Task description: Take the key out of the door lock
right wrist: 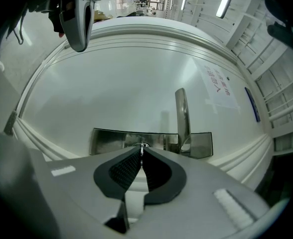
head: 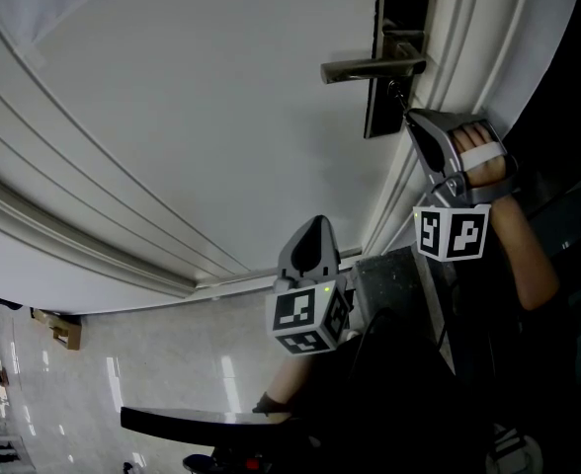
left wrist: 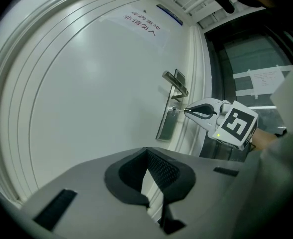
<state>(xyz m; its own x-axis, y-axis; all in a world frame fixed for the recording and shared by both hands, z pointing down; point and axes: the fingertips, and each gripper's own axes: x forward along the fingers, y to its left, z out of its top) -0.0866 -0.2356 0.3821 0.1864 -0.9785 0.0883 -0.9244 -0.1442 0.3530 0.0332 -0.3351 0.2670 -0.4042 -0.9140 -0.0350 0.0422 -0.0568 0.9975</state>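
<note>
The white door (head: 202, 117) carries a dark lock plate (head: 387, 107) with a metal lever handle (head: 370, 68). My right gripper (head: 410, 117) is pressed up to the plate just below the handle. In the right gripper view, the right gripper (right wrist: 142, 151) is shut on the thin silver key (right wrist: 143, 146), which sticks out of the lock plate (right wrist: 106, 141). The left gripper view shows the same from the side: the key (left wrist: 179, 109) bridges the plate (left wrist: 166, 126) and the right gripper (left wrist: 188, 111). My left gripper (head: 317, 223) hangs lower, away from the door, shut and holding nothing.
A paper notice (left wrist: 144, 23) is stuck on the door above the handle. Ribbed door-frame moulding (head: 439, 57) runs beside the lock. A hand (head: 476, 151) holds the right gripper. A glossy tiled floor with a cardboard box (head: 63, 331) lies lower left.
</note>
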